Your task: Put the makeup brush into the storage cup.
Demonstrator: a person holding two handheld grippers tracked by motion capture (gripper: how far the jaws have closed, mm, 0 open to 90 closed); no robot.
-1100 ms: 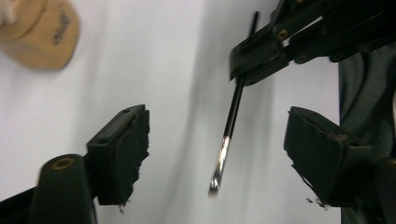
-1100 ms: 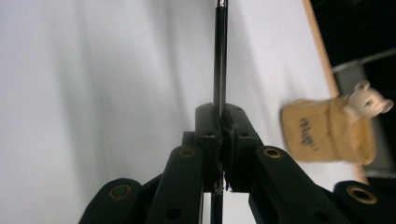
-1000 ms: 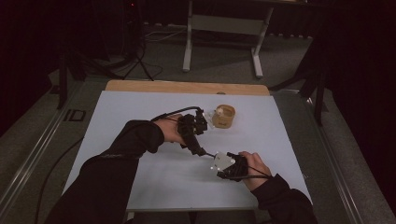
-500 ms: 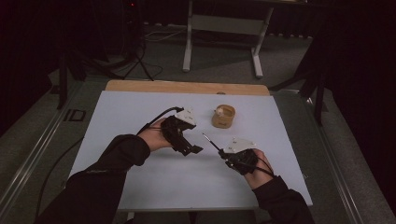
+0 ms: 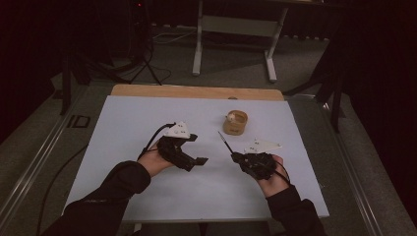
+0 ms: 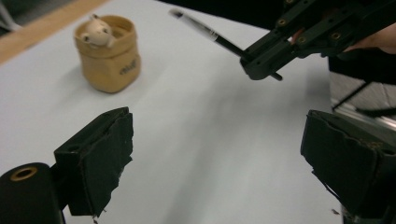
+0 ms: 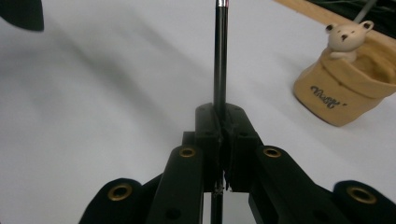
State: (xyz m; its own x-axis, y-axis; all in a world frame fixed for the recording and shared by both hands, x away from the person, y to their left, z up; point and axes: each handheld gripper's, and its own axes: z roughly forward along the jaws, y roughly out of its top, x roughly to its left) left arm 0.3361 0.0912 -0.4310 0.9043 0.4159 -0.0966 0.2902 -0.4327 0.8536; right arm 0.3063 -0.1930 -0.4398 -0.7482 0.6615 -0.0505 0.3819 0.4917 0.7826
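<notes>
A thin black pen (image 5: 224, 142) sticks up and to the left out of my right gripper (image 5: 237, 157), which is shut on it. In the right gripper view the pen (image 7: 220, 56) runs straight up from the closed jaws of the right gripper (image 7: 221, 120). My left gripper (image 5: 198, 160) hovers to the left of the pen. Its jaws have just been opening, and they stand wide apart with nothing between them, as the left gripper view shows (image 6: 217, 137). A tan fabric pot (image 5: 235, 123) with a small bear figure (image 6: 95, 32) on its rim stands behind the pen tip.
The white mat (image 5: 128, 123) covers the table, with a wooden edge (image 5: 196, 91) at the far side. A grey floor and a desk frame (image 5: 235, 24) lie beyond. Dark sleeves (image 5: 113, 189) come in from the bottom.
My left gripper has drawn away from the right gripper, moving left and toward the person, with its jaws wider. The right gripper has lifted slightly, and the pen now shows plainly in it.
</notes>
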